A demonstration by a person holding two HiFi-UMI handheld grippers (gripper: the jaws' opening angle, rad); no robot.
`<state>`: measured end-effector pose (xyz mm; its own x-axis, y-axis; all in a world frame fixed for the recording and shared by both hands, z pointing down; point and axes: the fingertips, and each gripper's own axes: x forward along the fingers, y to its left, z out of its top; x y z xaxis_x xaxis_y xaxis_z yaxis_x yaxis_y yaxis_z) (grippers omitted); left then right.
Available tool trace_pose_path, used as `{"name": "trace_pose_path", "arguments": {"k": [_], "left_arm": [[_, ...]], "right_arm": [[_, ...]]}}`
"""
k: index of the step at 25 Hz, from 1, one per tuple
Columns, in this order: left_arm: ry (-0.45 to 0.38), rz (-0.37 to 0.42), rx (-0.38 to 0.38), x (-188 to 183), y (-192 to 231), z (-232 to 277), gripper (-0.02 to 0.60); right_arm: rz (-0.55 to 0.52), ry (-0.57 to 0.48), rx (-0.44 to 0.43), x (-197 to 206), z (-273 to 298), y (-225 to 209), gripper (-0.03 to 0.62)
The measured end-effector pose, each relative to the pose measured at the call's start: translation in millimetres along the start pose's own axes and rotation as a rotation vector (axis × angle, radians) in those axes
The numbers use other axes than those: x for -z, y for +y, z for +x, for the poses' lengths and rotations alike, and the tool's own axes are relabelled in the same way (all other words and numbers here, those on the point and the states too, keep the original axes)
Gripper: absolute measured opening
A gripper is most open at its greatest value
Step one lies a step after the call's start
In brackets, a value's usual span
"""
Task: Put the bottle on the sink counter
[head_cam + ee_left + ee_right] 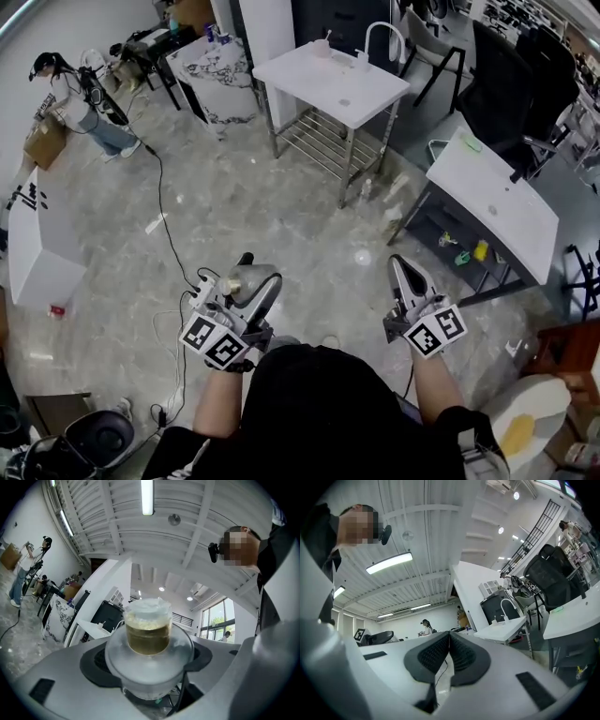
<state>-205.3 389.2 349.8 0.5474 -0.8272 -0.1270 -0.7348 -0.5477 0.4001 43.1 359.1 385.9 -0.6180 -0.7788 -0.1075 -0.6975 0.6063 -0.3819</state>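
Jaws of your left gripper [251,281] clamp around the bottle [148,637]. Your right gripper [449,638] has its jaws pressed together, empty, well apart from the sink bench [309,70].

Two grippers: left gripper [246,272], right gripper [401,267]. One bottle [149,637]. Two white tables: sink counter [361,94] at twelve o'clock, desk [511,220] at three.
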Motion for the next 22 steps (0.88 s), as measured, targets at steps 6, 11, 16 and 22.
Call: {"name": "trace_pose_path", "arguments": {"k": [6, 11, 16, 22], "left_arm": [[0.066, -0.036, 0.027, 14.8, 13.3, 44.8, 0.353], [0.082, -0.031, 0.068, 16.4, 47.7, 92.9, 0.353], [0.107, -0.032, 0.125, 11.2, 94.6, 152.9, 0.353], [0.101, -0.038, 0.148, -8.2, 161.2, 208.8, 0.353]], "right_arm": [[0.024, -0.002, 0.04, -0.2, 13.5, -34.1, 0.031], [0.011, -0.013, 0.106, 1.4, 34.1, -65.8, 0.029], [-0.011, -0.022, 0.175, -9.3, 82.7, -101.8, 0.03], [-0.048, -0.002, 0.208, -9.6, 158.6, -133.3, 0.03]]}}
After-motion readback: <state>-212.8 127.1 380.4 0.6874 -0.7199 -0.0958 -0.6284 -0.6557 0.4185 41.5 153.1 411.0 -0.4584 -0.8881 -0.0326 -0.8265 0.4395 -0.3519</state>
